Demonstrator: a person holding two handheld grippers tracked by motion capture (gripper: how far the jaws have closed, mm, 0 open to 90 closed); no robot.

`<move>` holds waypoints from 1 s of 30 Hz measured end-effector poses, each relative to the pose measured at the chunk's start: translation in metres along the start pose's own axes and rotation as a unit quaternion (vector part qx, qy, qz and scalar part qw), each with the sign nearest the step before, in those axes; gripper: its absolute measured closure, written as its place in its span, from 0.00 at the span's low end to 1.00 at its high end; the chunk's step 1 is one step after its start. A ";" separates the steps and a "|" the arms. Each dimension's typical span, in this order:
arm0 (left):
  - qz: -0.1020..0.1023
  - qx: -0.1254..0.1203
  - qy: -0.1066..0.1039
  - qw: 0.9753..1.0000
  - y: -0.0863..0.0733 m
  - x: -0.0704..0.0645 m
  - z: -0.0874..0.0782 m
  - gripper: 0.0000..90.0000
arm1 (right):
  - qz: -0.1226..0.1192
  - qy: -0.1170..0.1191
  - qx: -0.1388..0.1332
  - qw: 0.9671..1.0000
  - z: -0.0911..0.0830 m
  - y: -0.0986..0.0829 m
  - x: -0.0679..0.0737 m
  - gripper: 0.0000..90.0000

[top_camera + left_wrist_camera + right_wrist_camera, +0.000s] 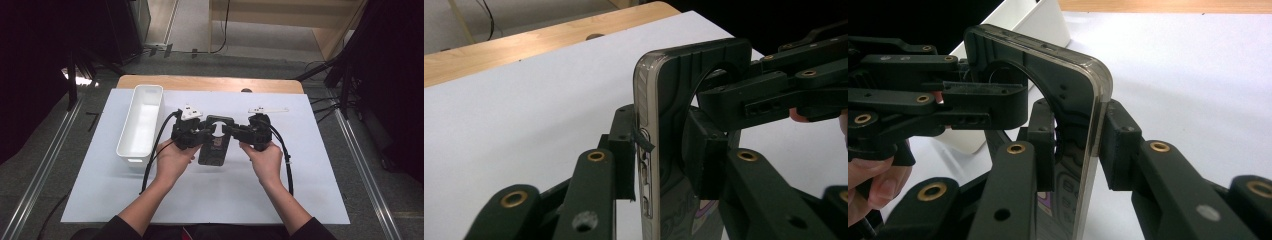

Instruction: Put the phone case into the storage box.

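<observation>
A: Left side? 
B: White bin [141, 122] on the counter [300, 165]. Left gripper [200, 134] clamped on the phone case [215, 142], held at centre above the counter.
A: Right? 
B: Right gripper [235, 132] clamped on the same case's opposite edge.

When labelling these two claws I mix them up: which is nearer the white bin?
The left claw: it grips the cased phone on the side facing the white bin, while the right claw grips the opposite side.
</observation>
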State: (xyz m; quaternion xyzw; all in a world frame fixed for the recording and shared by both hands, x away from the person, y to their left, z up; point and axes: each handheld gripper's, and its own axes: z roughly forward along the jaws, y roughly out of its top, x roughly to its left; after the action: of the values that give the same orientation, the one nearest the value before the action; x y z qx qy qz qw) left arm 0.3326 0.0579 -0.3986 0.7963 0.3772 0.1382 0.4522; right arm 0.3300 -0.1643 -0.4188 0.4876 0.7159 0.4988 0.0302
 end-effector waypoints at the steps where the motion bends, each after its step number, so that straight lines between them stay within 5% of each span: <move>1: -0.001 0.000 0.001 1.000 0.000 0.000 0.000 0.78 | 0.001 0.000 0.000 1.000 0.000 0.000 0.000 0.77; 30: -0.015 0.001 -0.021 1.000 0.001 0.004 -0.001 0.83 | -0.002 0.008 -0.006 1.000 0.000 0.000 0.000 0.74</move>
State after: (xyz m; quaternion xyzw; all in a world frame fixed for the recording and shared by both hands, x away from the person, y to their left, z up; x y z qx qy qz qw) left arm 0.3354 0.0615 -0.3975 0.7939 0.3798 0.1139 0.4611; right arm 0.3302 -0.1642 -0.4190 0.4819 0.7142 0.5068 0.0278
